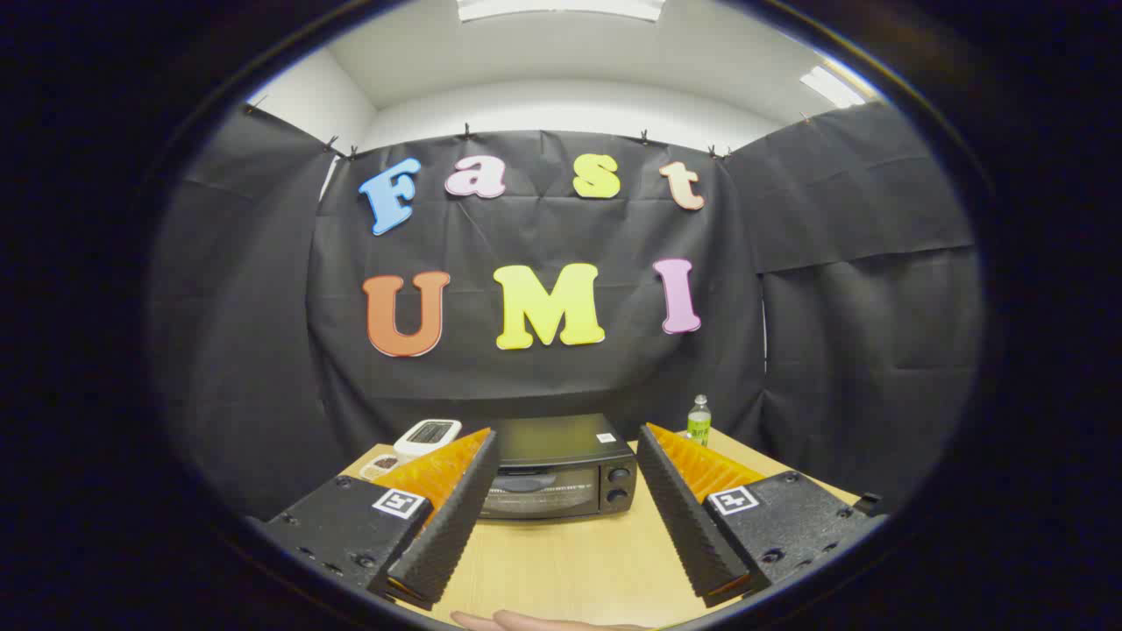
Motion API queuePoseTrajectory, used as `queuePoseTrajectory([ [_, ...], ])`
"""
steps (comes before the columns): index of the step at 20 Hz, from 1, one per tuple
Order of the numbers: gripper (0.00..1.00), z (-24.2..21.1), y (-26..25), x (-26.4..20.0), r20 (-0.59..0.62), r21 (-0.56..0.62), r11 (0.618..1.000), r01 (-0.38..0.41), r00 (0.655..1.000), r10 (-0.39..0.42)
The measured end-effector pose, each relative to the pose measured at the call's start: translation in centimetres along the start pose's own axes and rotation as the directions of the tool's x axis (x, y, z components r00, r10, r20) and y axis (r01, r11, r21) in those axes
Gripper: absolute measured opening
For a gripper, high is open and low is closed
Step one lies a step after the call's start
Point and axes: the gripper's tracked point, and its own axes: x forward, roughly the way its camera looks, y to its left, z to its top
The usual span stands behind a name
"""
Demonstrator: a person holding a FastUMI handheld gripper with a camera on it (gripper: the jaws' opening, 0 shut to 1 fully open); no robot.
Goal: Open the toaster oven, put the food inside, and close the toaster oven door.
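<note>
A black toaster oven (561, 469) stands on the wooden table (570, 561) beyond my fingers, its glass door shut and two knobs on its right side. My gripper (565, 456) is open, held above the table and apart from the oven, with nothing between its fingers. To the left of the oven, partly hidden by my left finger, lies a small plate with dark food (381, 464).
A white device with a dark screen (427, 434) sits behind the plate at the oven's left. A small bottle with a green label (699, 419) stands at the back right. A person's hand (535, 622) rests on the table's near edge.
</note>
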Motion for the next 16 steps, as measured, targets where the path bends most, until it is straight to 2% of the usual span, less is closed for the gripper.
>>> queuePoseTrajectory([
  [11, 1.00, -1.2, 2.0, 2.2, -0.010, -0.013, 0.999, -0.047, 0.999, 0.047],
  [16, 1.00, -2.1, 1.8, 6.4, 0.030, -0.023, 1.000, -0.014, 0.999, 0.014],
])
